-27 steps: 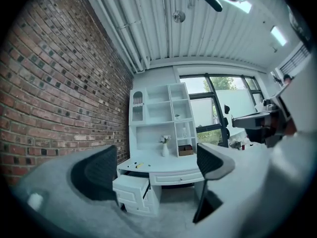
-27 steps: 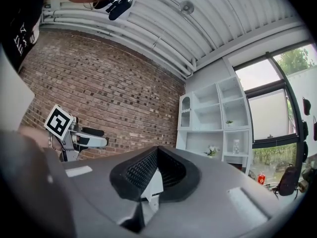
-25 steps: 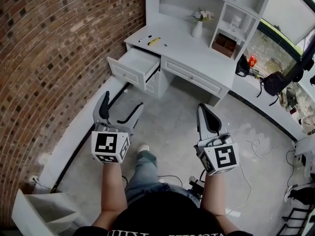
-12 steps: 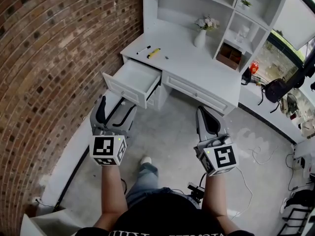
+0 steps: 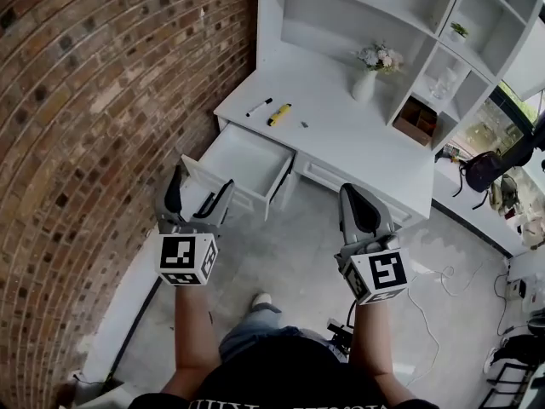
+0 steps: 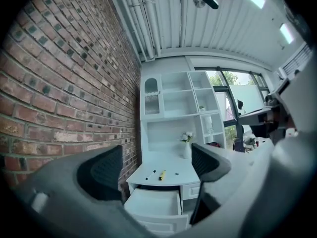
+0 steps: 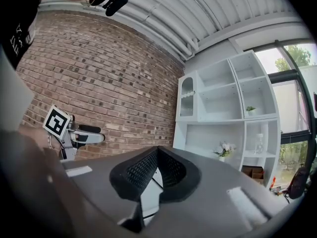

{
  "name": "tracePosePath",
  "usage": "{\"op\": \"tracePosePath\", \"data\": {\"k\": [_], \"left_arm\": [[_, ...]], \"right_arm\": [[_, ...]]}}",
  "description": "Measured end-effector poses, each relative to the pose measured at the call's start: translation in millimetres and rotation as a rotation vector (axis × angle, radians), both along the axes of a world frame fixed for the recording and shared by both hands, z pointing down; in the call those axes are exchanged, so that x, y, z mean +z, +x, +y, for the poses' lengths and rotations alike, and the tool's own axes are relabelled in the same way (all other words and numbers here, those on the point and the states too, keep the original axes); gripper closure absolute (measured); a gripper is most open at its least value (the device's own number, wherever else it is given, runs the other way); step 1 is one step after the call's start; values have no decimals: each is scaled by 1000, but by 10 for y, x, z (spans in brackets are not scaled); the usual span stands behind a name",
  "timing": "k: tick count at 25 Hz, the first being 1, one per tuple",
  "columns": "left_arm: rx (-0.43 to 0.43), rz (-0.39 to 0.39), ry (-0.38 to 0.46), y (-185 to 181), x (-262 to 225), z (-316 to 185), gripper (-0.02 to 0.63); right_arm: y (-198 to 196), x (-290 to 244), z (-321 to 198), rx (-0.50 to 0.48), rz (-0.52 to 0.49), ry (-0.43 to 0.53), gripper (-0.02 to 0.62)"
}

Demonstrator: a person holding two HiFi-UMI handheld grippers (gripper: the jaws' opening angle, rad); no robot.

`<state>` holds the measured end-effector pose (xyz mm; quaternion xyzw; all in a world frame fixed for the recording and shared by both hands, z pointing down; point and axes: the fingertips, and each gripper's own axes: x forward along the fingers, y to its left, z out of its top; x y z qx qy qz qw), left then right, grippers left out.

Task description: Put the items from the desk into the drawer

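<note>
The left gripper (image 5: 203,184) has its jaws spread wide, just narrowed a little, with nothing between them. The right gripper (image 5: 352,196) has its jaws pressed together, empty. Neither touches the bench (image 5: 341,135).

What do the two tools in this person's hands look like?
The left gripper and right gripper are grey, each with two curved jaws lined with black ribbed pads, and a white cube printed with black square markers. The person wears a black top with white lettering.

Arms outstretched, level — left gripper (image 5: 204,180) just narrowed, fingers (image 5: 174,192) apart, empty; right gripper (image 5: 348,192) closed.
</note>
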<state>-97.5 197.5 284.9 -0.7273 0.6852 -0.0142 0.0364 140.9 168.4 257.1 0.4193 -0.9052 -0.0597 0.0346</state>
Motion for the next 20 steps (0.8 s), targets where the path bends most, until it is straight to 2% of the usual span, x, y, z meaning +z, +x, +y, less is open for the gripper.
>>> {"op": "tracePosePath", "data": {"k": [4,9,15,20], "left_arm": [[11,23,12,-190,12,-195,170],[19,42,12,-310,64,-309,171],[50,48,5,-232,139,-413,172],[65,41,-13,-189,221,-417,172]], "right_arm": [[-218,32,-207,0,23,2,603],[-300,68,-322,13,33,-4,603],[-232,147,-421,38,29,-29,603],[-287,229,-458,20,33,-50,603]]}}
